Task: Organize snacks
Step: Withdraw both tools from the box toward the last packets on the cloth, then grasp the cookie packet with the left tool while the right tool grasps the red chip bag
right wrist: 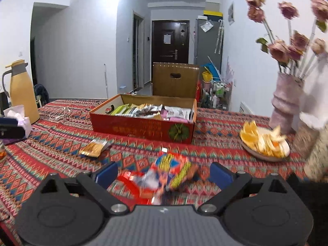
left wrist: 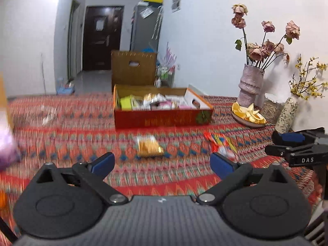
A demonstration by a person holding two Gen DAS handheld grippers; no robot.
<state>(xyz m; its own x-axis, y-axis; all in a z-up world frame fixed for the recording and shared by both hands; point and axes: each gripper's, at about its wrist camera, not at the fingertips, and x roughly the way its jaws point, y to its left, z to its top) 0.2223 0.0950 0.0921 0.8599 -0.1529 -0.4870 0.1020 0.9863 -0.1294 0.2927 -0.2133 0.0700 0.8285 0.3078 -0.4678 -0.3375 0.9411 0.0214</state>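
A red cardboard box (left wrist: 164,119) holding several snack packets stands on the patterned tablecloth; it also shows in the right wrist view (right wrist: 141,130). A small golden snack packet (left wrist: 149,146) lies in front of it, ahead of my open, empty left gripper (left wrist: 163,165). The same packet shows in the right wrist view (right wrist: 93,148). A red and yellow snack bag (right wrist: 164,174) lies on the cloth between the wide-open jaws of my right gripper (right wrist: 164,174), not clamped. That bag shows in the left wrist view (left wrist: 222,145), with the right gripper (left wrist: 287,145) at the right edge.
A plate of orange peels (right wrist: 264,143), a pink vase of dried roses (right wrist: 285,104) and a speckled vase (left wrist: 287,112) stand at the right. A yellow thermos (right wrist: 21,90) and tissues (right wrist: 17,114) stand at the left. A brown box (right wrist: 175,80) is behind the table.
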